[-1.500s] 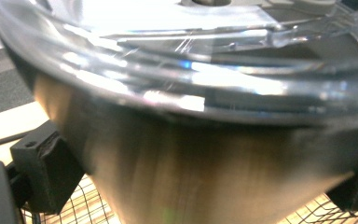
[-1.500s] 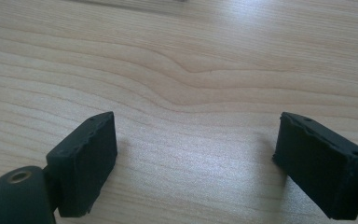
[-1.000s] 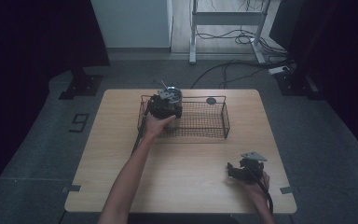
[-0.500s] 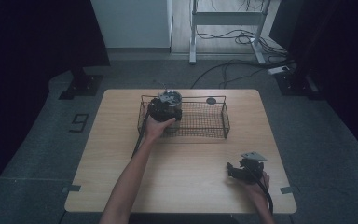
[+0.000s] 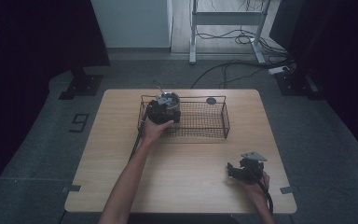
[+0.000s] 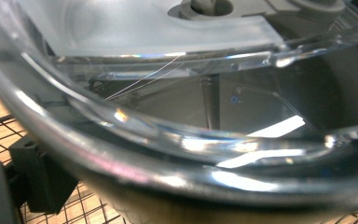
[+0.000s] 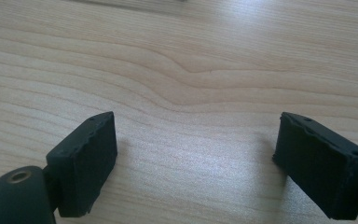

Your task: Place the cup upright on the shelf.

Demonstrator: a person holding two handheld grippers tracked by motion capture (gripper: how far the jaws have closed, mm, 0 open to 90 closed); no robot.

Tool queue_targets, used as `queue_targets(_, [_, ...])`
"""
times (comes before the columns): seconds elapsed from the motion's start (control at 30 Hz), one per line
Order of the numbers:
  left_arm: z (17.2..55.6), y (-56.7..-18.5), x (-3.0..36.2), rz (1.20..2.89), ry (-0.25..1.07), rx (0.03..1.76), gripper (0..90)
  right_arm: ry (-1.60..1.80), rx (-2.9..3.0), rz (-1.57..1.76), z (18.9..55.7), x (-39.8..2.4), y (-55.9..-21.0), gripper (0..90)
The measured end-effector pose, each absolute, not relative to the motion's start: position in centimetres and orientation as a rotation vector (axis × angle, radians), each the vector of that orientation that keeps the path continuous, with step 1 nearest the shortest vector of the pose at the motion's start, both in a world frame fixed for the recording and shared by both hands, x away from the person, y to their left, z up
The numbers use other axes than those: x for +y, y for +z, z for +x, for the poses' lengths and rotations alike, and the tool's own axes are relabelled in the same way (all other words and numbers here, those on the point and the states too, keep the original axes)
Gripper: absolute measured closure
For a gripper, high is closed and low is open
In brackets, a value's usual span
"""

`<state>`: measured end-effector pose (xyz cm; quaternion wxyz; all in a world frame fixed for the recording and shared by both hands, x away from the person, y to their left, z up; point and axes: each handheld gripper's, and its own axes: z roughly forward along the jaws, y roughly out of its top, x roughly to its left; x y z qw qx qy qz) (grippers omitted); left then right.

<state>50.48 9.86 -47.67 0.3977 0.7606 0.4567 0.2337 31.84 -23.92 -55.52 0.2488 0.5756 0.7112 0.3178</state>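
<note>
We have the left gripper (image 5: pixel 164 108) clamped on a clear container (image 6: pixel 177 116) over the wire basket (image 5: pixel 214 133); releasing it remains. Our right gripper (image 7: pixel 196 163) rests apart on the table (image 5: pixel 186 186).

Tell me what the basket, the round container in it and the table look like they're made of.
Basket: thin dark metal wire, by its open square grid and rod rim. Container: seemingly clear glossy plastic or glass with a metallic-looking rim, by the see-through wall and bright reflections; its lid looks like frosted grey plastic. Table: pale wood or wood-look laminate with a matte finish, by the flowing grain lines.
</note>
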Motion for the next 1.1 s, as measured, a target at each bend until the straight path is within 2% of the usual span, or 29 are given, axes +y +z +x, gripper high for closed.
queue_targets(0.43, [50.4, -47.7, 10.0, 1.921, 0.594, 1.154, 2.9, 0.866, 1.938, 1.569, 31.8, -23.9, -55.5, 12.4])
queue_targets(0.5, [50.1, -47.4, 10.1, 1.9, 0.626, 1.127, 2.3, 0.866, 1.938, 1.568, 31.8, -23.9, -55.5, 12.4])
queue_targets(0.8, [49.0, -45.6, 11.1, 1.847, 0.591, 1.084, 2.7, 0.865, 1.938, 1.568, 31.8, -23.9, -55.5, 12.4])
queue_targets(1.1, [47.3, -44.8, 12.0, 1.864, 0.579, 1.056, 2.9, 0.864, 1.937, 1.568, 31.8, -23.9, -55.5, 12.4])
